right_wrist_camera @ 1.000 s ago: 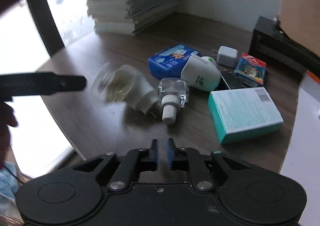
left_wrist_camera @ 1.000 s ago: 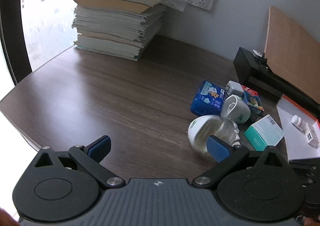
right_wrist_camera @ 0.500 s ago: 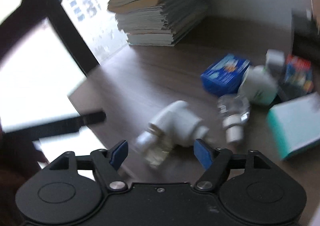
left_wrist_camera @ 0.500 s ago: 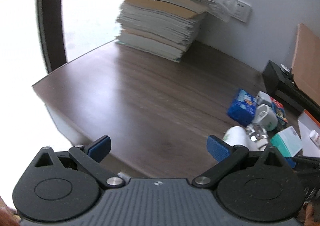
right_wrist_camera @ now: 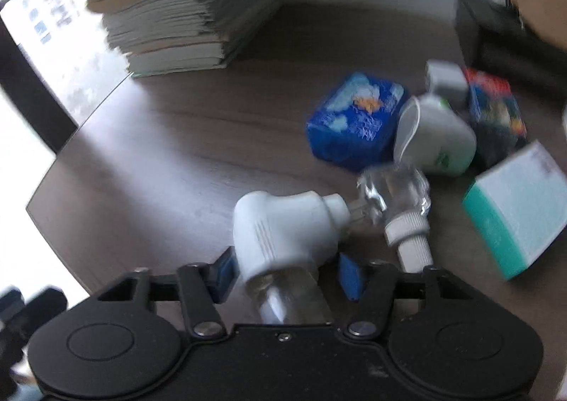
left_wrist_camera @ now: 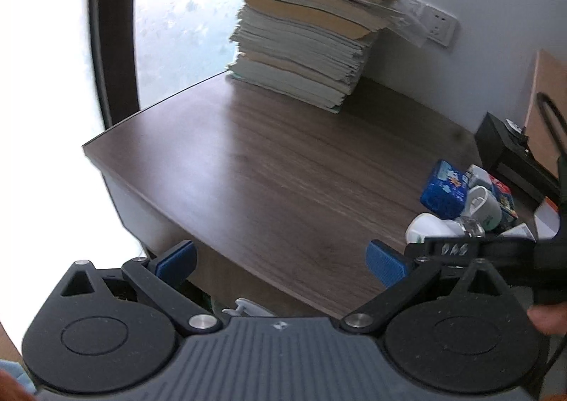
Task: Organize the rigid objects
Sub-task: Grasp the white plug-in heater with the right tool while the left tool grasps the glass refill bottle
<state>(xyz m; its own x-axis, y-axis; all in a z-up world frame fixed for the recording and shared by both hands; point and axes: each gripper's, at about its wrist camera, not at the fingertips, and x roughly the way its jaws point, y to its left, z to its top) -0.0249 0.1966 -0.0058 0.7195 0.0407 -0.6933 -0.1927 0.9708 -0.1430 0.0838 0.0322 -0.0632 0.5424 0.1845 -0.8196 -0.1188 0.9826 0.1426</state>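
right gripper (right_wrist_camera: 285, 271) had its blue pads spread either side of the white plastic plug-in vaporizer with a clear bottle (right_wrist_camera: 283, 234), not clearly clamped. the vaporizer lay on its side near the front edge of the dark wood-grain desk (right_wrist_camera: 184, 152), bottle end toward the camera, plug end toward a loose clear glass refill bottle with a white cap (right_wrist_camera: 397, 202), touching it. beyond sat a blue tissue pack (right_wrist_camera: 354, 121), white cup-shaped housing (right_wrist_camera: 436, 138) and teal-and-white box (right_wrist_camera: 521, 206). left gripper (left_wrist_camera: 280, 261) was wide apart, holding nothing, off the desk edge.
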